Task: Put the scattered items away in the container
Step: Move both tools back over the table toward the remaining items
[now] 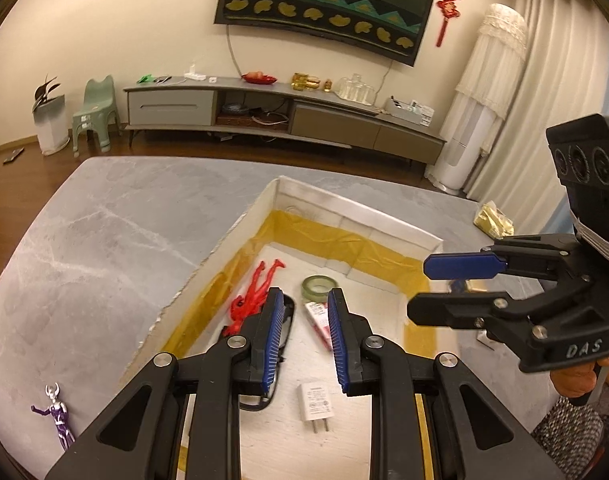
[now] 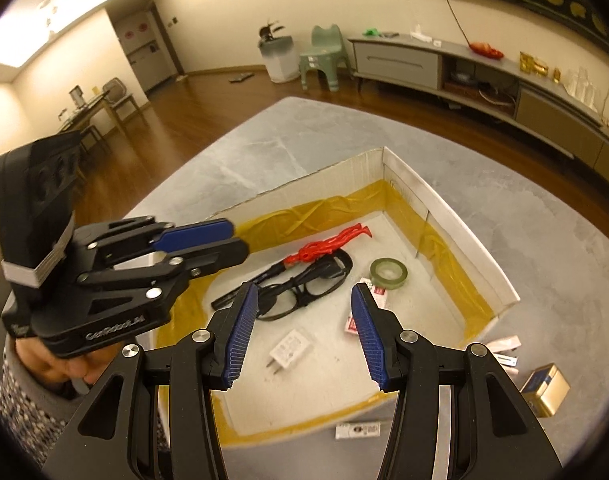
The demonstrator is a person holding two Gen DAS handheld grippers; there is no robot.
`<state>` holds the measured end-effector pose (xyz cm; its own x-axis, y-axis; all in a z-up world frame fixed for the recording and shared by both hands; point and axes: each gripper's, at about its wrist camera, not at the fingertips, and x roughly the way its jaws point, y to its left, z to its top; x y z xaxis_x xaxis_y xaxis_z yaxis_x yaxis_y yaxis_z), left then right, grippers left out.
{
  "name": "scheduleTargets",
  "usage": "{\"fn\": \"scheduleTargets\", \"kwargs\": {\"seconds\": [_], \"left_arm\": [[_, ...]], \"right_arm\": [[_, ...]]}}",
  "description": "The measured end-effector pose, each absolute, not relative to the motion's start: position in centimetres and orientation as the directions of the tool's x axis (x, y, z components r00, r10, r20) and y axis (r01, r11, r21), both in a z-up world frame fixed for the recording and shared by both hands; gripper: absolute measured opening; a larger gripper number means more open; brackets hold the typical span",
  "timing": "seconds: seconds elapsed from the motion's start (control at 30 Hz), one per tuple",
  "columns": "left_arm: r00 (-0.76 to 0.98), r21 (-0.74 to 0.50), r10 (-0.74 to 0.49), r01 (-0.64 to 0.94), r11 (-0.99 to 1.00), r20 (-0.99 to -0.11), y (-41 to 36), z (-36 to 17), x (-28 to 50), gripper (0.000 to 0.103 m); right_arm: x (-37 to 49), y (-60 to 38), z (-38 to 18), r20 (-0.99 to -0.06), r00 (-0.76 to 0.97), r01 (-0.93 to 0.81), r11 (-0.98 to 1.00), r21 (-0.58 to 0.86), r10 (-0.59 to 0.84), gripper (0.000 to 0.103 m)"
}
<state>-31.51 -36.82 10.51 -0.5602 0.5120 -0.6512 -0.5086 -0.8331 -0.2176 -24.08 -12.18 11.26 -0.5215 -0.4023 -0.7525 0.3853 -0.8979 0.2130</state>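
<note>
Both the left gripper (image 1: 304,320) and right gripper (image 2: 304,332) hung released and empty over the shallow white cardboard box (image 2: 468,224), which held several things, while a purple toy figure (image 1: 56,414) and gold tin (image 2: 544,388) remained on the grey table (image 1: 104,220).

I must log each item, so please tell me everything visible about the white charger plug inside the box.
The white charger plug is a small flat block, plastic by its look, with grey print on its upper face and two metal prongs at one end. It lies flat on the box floor, near the front edge, apart from the glasses; nothing touches it.
</note>
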Motion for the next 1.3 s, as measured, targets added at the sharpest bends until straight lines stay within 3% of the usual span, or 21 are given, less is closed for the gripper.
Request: {"fn": "scheduleTargets", "kwargs": {"seconds": [0.1,0.17,0.47,0.87,1.1,1.3], "left_arm": [[-0.562,-0.2,0.522,-0.534,-0.821,-0.641,-35.9,11.2,-30.1,0.033],[-0.569,-0.183,0.523,-0.547,-0.817,-0.635,-35.2,11.6,-29.1,0.046],[-0.511,-0.13,0.575,-0.665,-0.736,-0.638,-30.5,12.3,-24.4,0.047],[-0.427,-0.025,0.642,-0.821,-0.571,-0.637,-23.9,11.5,-18.4,0.047],[-0.338,0.03,0.573,-0.877,-0.479,-0.746,-18.8,6.3,-16.7,0.047],[-0.331,0.033,0.46,-0.838,-0.544,-0.824,-17.2,1.1,-18.9,0.047]], "right_arm": [[-22.2,-11.3,11.9,-0.726,-0.541,0.41,-0.887,0.212,-0.424,0.053],[-20.6,-10.6,12.1,-0.711,-0.558,0.423,-0.884,0.2,-0.427,0.053],[-15.4,-6.8,10.5,-0.698,-0.598,0.406,-0.9,0.159,-0.394,0.053],[-10.6,4.0,5.2,-0.697,-0.626,0.228,-0.937,0.266,-0.35,0.053],[-9.7,7.7,3.0,-0.754,-0.605,0.123,-0.966,0.228,-0.255,0.053],[-10.0,8.8,1.1,-0.8,-0.573,0.073,-0.983,0.167,-0.178,0.053]]}}
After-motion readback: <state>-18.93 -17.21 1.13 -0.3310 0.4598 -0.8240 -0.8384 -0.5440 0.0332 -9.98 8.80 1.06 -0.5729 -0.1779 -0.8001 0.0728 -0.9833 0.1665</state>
